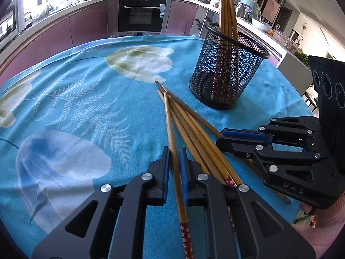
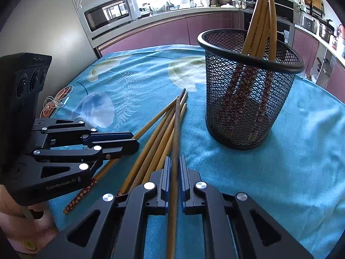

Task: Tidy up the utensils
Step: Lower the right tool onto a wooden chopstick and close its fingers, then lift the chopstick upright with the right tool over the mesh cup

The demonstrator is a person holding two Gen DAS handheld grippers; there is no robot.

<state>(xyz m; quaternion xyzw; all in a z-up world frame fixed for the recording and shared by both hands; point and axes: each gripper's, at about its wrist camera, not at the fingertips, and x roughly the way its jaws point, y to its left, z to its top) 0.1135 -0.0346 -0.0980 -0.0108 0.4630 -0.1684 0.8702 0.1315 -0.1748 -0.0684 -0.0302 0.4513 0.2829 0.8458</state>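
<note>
Nearest in the left wrist view, the left gripper [image 1: 174,161] has its jaws narrowed around a single chopstick [image 1: 172,133], which runs lengthwise down the slot between the blue pads, red patterned end toward the camera. The pads sit just beside the stick; whether they actually press it cannot be told. The right gripper [image 2: 175,168] does the same with a darker chopstick [image 2: 176,133], jaws close on either side of it, seemingly pinching it, though contact is not certain. Each tool appears lined up along its stick so that one can be drawn out alone.

Between the two grippers the loose chopsticks [image 2: 155,133] lie fanned on the blue floral cloth [image 1: 75,108] that covers the counter, tips converging toward the far side.

Beyond the tips, to the right, the black mesh holder [image 2: 248,99] stands upright, with several chopsticks [image 2: 262,17] already leaning inside it, patterned ends down, probably where the rest belong
</note>
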